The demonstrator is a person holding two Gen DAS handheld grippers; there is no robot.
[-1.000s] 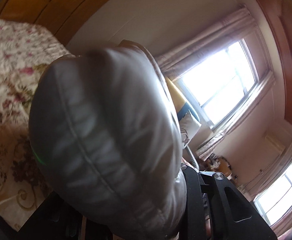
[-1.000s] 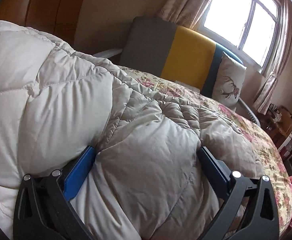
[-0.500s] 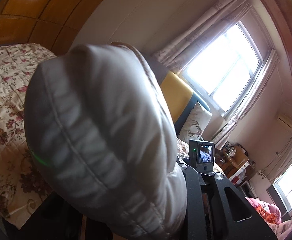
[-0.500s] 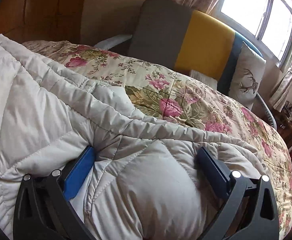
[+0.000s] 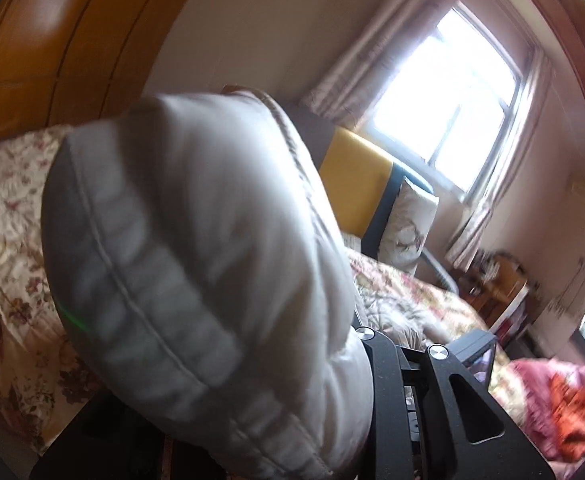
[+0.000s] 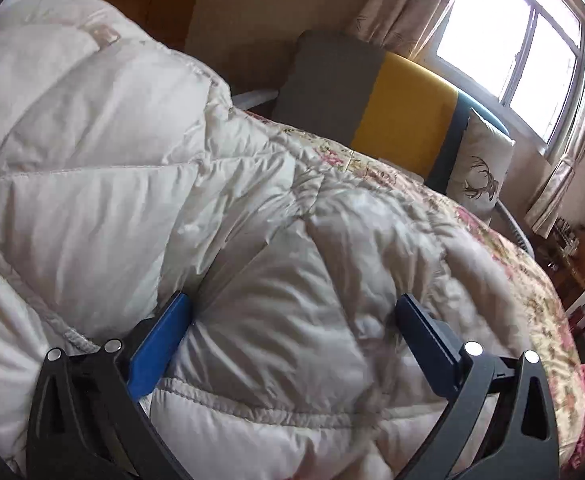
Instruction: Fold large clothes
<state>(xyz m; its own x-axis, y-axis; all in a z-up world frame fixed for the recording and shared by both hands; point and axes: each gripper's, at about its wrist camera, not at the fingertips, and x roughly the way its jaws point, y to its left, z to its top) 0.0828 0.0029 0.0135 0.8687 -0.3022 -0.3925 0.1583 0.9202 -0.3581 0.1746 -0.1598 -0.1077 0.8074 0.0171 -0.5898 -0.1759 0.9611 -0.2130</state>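
The coat (image 6: 220,216) is puffy, soft and light for its bulk, and I judge its slick shell may slide, so quilted seams and edges are my best holds. It fills the right view's left and centre, draped over the bed (image 6: 504,240). My right gripper (image 6: 292,344) stands wide around a thick fold; my left gripper (image 5: 292,420) pinches a bunched wad narrowly.

One quilted jacket (image 6: 220,184), one floral bedspread (image 6: 504,240), one deer cushion (image 6: 480,172), two grippers

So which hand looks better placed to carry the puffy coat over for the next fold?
Probably the left: the left gripper holds a raised bunch of the quilted coat, while the right gripper pins its bulk low on the bed.
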